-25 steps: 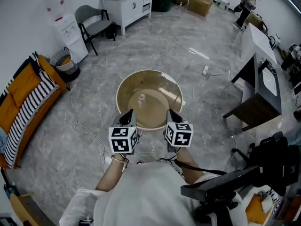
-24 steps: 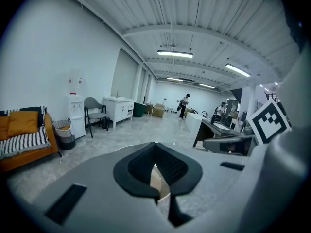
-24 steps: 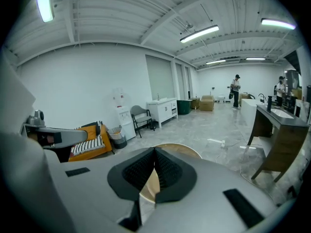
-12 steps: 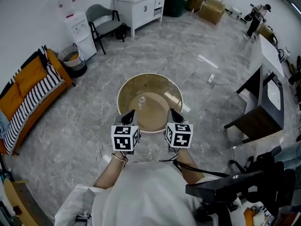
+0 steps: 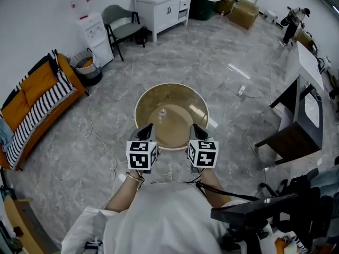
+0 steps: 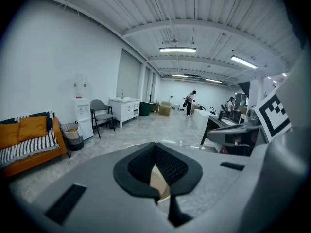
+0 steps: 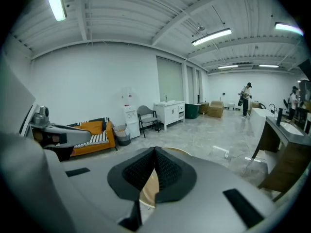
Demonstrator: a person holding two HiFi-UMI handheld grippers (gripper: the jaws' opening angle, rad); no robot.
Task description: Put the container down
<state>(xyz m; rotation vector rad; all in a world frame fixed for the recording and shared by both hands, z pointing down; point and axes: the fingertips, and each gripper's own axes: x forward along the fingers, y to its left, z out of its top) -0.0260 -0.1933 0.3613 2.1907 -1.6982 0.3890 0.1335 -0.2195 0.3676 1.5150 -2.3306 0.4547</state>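
A large round tan container (image 5: 170, 112) with a clear rim hangs over the grey floor in front of me, seen from above in the head view. My left gripper (image 5: 144, 133) is shut on its near rim at the left. On the same rim at the right my right gripper (image 5: 196, 133) is shut too. In the left gripper view only a tan sliver of the container (image 6: 160, 182) shows between the closed black pads (image 6: 141, 166). The right gripper view likewise shows a strip of the container (image 7: 148, 191) pinched between its pads (image 7: 167, 171).
An orange sofa (image 5: 26, 107) with a striped blanket lines the left wall, beside a waste basket (image 5: 88, 67), a water dispenser (image 5: 94, 30) and a grey chair (image 5: 123, 23). Cables (image 5: 100, 142) trail over the floor. A dark desk (image 5: 302, 115) stands at the right, a person (image 5: 293, 16) far back.
The head view has drifted, so the room sits a little lower and to the right. Both grippers keep their hold on the container's rim.
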